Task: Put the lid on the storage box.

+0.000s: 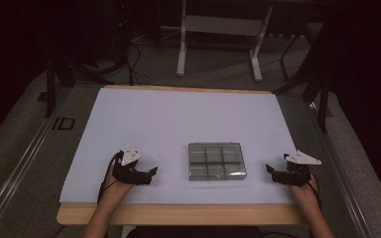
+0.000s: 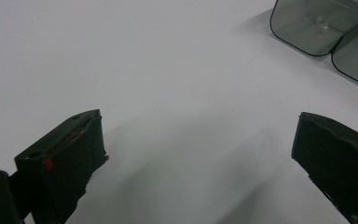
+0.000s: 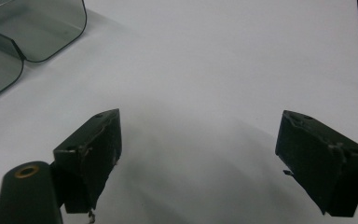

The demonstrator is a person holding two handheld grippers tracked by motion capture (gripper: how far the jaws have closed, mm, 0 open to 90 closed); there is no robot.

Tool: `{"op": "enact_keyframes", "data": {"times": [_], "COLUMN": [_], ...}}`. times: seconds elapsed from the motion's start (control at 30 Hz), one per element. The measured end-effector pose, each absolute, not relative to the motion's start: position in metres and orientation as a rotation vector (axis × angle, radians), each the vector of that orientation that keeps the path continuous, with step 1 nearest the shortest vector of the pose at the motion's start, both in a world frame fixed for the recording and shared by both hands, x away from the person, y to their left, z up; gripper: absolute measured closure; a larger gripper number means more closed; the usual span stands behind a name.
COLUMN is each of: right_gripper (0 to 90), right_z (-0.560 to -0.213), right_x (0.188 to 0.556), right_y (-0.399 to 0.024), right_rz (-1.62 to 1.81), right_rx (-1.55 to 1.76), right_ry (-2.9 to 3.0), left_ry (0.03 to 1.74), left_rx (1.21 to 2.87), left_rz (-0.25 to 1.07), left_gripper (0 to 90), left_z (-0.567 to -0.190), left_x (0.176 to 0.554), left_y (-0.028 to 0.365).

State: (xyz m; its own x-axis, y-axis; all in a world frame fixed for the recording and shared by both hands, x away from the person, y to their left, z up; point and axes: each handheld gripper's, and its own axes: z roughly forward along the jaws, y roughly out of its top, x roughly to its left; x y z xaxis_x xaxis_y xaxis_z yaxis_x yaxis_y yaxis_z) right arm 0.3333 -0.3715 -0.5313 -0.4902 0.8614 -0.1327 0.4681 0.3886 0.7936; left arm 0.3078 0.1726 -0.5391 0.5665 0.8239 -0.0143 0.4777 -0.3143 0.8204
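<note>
The clear compartment box [image 1: 217, 161], divided into 6 cells in the high view, lies flat on the white sheet [image 1: 168, 124] near the table's front edge, between the 2 grippers and apart from both. The left gripper [image 1: 151, 172] rests just to the box's left and the right gripper [image 1: 269, 170] just to its right, each pointing inward. Each gripper view adds what the high view cannot: the left gripper [image 2: 196, 154] and the right gripper [image 3: 198, 149] both stand with jaws spread wide over bare sheet, gripping nothing, with rounded cell corners of the box [image 2: 317, 23] at the frame's upper edge.
</note>
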Motion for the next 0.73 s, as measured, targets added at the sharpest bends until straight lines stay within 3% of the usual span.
{"op": "enact_keyframes", "data": {"times": [0.73], "right_gripper": [14.4], "right_z": [-0.5313], "right_x": [0.3334], "right_y": [-0.3733], "right_rz": [0.972], "right_rx": [1.150], "right_ry": [2.101], "left_ry": [1.065], "left_rx": [1.954], "left_rz": [0.542], "left_gripper": [3.0], "left_z": [-0.5392], "left_x": [0.3073], "left_y": [0.1729]}}
